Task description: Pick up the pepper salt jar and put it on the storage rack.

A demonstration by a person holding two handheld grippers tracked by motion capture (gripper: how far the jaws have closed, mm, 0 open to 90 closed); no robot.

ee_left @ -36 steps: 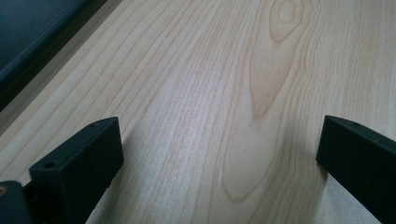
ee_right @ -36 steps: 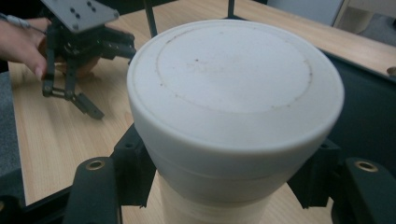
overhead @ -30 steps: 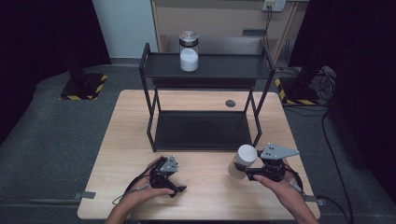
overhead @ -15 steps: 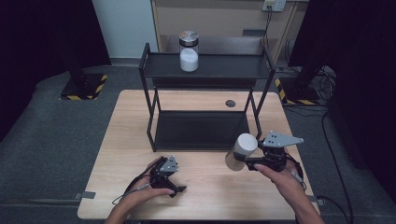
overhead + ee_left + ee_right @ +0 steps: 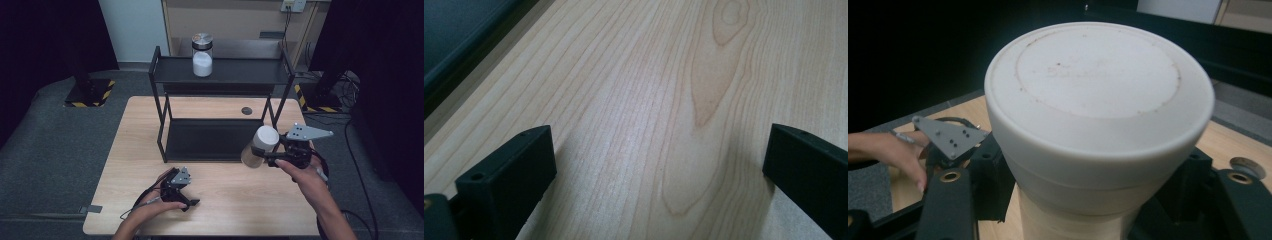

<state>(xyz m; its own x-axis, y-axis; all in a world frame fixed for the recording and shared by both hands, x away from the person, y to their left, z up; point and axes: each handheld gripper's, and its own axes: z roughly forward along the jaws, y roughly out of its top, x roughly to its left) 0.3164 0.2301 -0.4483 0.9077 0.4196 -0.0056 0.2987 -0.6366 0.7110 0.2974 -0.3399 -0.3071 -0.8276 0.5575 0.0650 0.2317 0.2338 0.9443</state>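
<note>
The white-lidded jar (image 5: 260, 146) hangs above the wooden table (image 5: 235, 200), just in front of the black shelf rack (image 5: 220, 117) near its right front leg, tilted with its lid toward 11 o'clock. The right gripper (image 5: 272, 156) pinches it at the body under the lid, its 2 jaws pressed on either side; in the right gripper view the white lid (image 5: 1098, 95) looms close between them. The left gripper (image 5: 187, 199) rests on the table at about 7 o'clock from the jar, well apart, its jaws spread over bare wood. A second jar (image 5: 202, 55) stands upright on the rack's top shelf at 12 o'clock.
</note>
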